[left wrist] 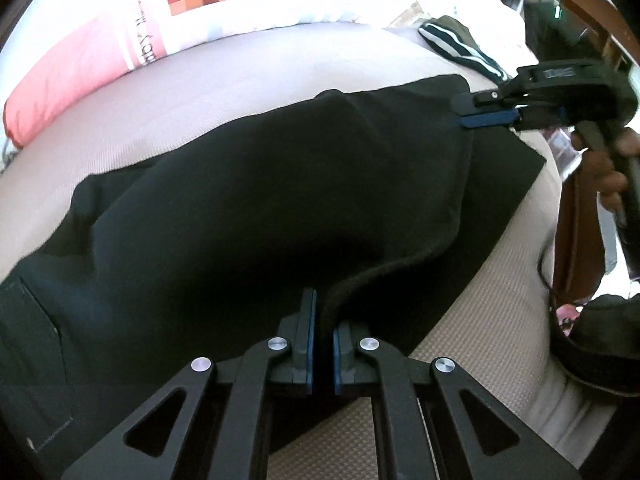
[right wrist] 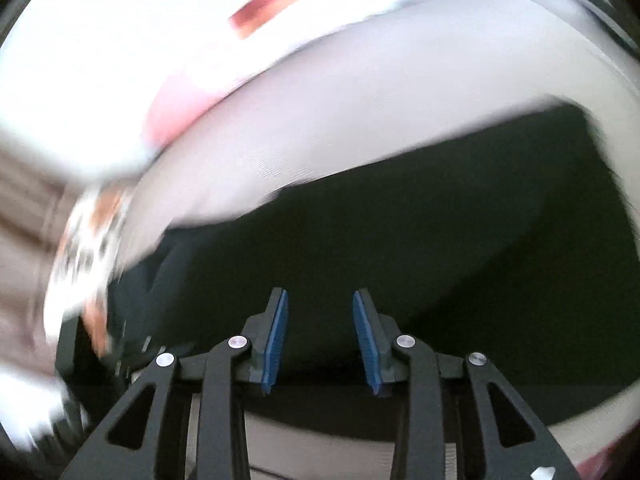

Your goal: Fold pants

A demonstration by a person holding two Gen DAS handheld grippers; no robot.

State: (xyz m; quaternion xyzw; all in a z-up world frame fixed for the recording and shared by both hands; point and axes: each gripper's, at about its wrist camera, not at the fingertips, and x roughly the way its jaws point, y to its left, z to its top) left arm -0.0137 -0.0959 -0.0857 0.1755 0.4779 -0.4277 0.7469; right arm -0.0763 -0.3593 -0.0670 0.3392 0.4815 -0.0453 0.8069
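Black pants [left wrist: 260, 200] lie spread on a beige bed [left wrist: 480, 280]. My left gripper [left wrist: 323, 316] is shut on a raised fold of the pants' near edge, and the cloth runs up between its blue pads. In the left wrist view my right gripper [left wrist: 466, 114] hovers at the far right corner of the pants, with a hand [left wrist: 608, 172] on its handle. The right wrist view is blurred. It shows the right gripper [right wrist: 320, 320] open above the dark pants [right wrist: 420, 240], with nothing between its blue pads.
A pink and white pillow [left wrist: 100, 64] lies along the far side of the bed. A dark garment with white stripes [left wrist: 460, 46] sits beyond the pants at the far right. Brown wooden furniture [left wrist: 588, 4] stands past the bed's right edge.
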